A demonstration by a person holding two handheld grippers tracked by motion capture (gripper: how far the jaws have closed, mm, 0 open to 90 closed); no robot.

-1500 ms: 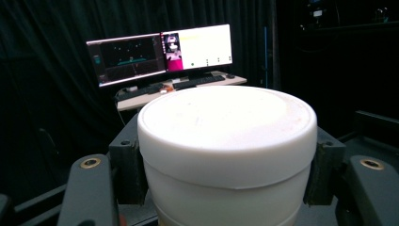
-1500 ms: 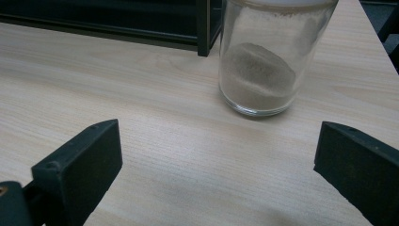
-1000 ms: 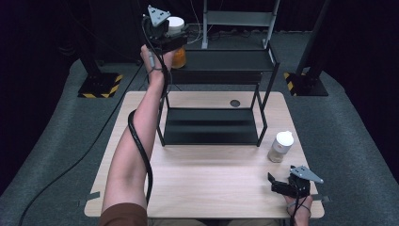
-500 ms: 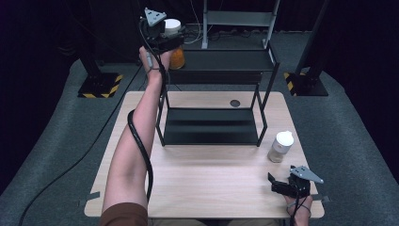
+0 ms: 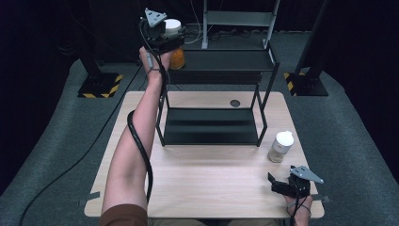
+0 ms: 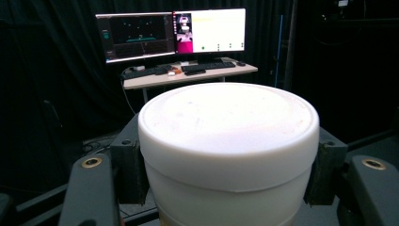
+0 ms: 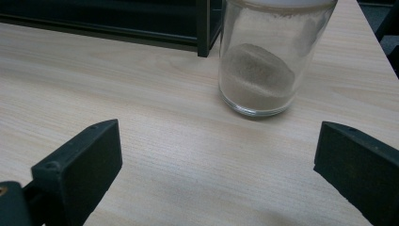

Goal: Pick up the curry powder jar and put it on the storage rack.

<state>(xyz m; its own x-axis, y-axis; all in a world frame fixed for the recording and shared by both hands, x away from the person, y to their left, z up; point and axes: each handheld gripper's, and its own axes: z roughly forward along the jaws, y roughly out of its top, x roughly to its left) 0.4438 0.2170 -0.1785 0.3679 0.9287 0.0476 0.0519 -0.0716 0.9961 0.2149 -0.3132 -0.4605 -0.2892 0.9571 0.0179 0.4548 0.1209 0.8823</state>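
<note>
My left gripper (image 5: 170, 36) is raised at the top shelf's left end of the black rack (image 5: 221, 61), shut on the white lid (image 6: 229, 127) of a jar with orange contents (image 5: 177, 57). Both pads press the lid's sides in the left gripper view. Whether the jar rests on the shelf I cannot tell. My right gripper (image 5: 275, 183) lies low at the table's front right, open, with nothing between its jaws. A glass jar (image 7: 270, 59) with beige powder and a white lid (image 5: 284, 139) stands on the table just beyond it, by the rack's front right leg.
The wooden table (image 5: 207, 188) holds the two-tier black rack; its lower shelf (image 5: 211, 126) is bare. A small dark disc (image 5: 235, 103) sits in the tabletop behind the rack. A desk with monitors (image 6: 171, 33) stands far off in the left gripper view.
</note>
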